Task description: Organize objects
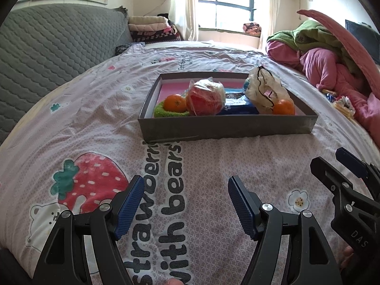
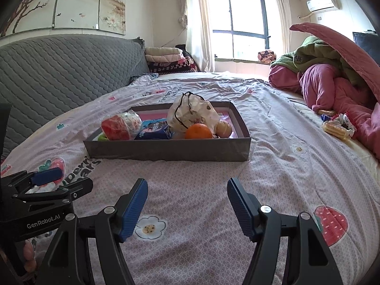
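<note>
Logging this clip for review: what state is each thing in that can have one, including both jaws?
Left gripper: jaws open, empty.
Right gripper: jaws open, empty.
Grey box: lidless, on the bed, filled with items.
Drawstring bag: cinched shut, in the box.
Wrapped red item: in clear plastic, in the box.
Curtains: drawn aside.

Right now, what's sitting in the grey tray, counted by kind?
Oranges: 2
Plastic-wrapped red bundle: 1
Blue packet: 1
White drawstring bag: 1
Green fuzzy item: 1
Beige round item: 1
Total: 7, in grey tray
</note>
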